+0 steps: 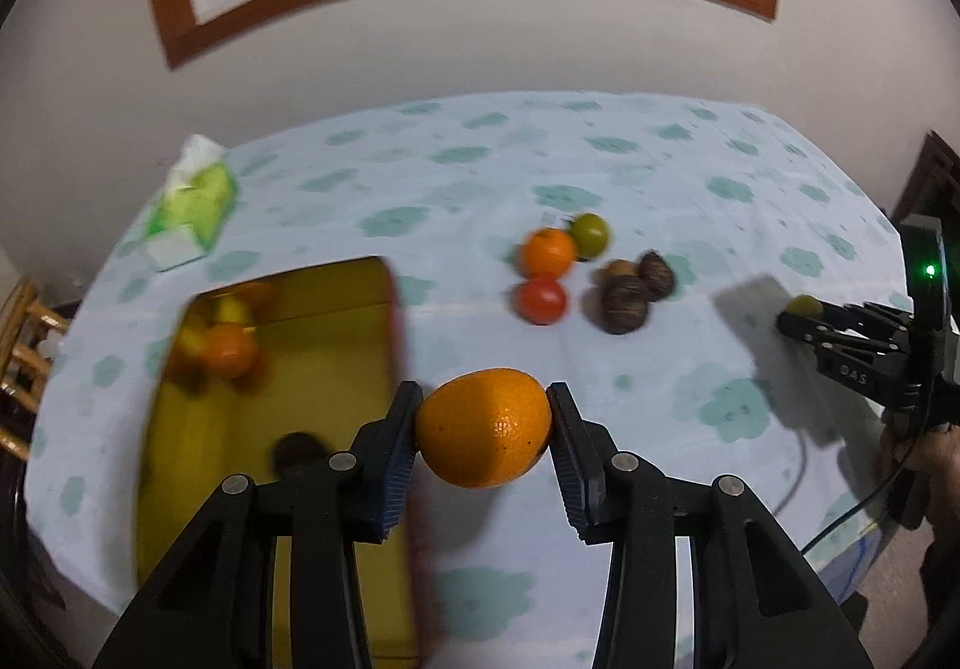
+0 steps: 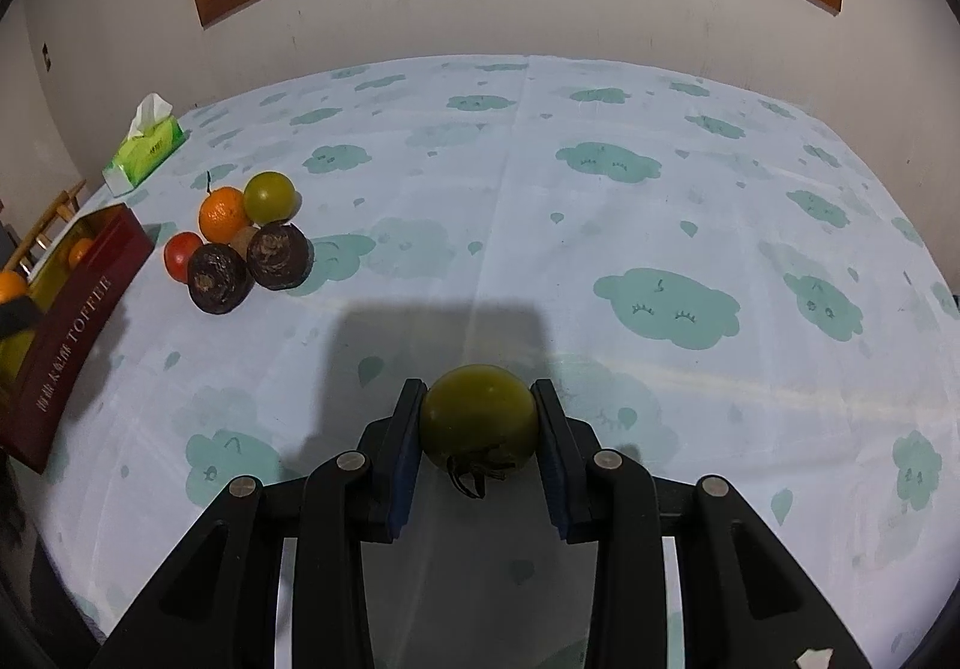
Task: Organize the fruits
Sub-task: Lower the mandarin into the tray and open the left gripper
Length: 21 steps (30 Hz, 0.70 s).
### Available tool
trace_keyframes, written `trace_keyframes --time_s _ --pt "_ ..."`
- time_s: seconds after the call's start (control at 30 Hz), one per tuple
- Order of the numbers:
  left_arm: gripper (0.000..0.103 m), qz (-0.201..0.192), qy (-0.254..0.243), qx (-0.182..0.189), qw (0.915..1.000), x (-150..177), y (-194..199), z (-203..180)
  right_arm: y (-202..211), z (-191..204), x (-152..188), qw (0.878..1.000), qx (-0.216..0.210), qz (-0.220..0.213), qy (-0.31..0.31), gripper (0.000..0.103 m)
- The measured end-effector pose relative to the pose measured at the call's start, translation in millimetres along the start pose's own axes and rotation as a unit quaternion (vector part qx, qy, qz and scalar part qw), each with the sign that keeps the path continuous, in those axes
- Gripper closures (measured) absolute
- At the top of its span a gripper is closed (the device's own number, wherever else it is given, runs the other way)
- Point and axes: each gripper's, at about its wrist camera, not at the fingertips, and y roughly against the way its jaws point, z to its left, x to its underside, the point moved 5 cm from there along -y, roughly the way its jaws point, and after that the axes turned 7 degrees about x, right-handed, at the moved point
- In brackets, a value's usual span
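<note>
My left gripper (image 1: 483,410) is shut on a large orange (image 1: 485,438), held above the tablecloth just right of the open box (image 1: 336,282), which is gold inside and dark red outside. In the box lie a small orange (image 1: 228,350) and a dark fruit (image 1: 297,453). My right gripper (image 2: 478,405) is shut on a green tomato (image 2: 479,423) over the table's middle. A pile rests on the cloth: an orange (image 2: 222,216), a green tomato (image 2: 269,198), a red tomato (image 2: 180,255) and two dark brown fruits (image 2: 219,278).
A green tissue pack (image 2: 144,144) lies at the far left corner of the table (image 2: 600,249). The box wall (image 2: 78,321) reads TOFFEE. A wooden chair (image 1: 24,357) stands off the left edge. A wall with a window is behind. A cable (image 1: 840,525) trails at the right.
</note>
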Motion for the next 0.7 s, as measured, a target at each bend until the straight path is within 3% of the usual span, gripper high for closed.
trace_keyframes --time_s 0.23,0.43,0.7 --pt "0.06 -0.022 0.021 -0.053 0.9982 16 24 57 0 3 0 1.0 0.014 0.001 0.013 0.07" --pt "0.06 -0.009 0.038 -0.091 0.995 39 18 101 -1 6 0 0.999 0.027 0.002 0.024 0.07" --pt "0.06 0.013 0.045 -0.118 0.9919 63 -1 133 -1 7 0 0.999 0.03 0.002 0.027 0.07"
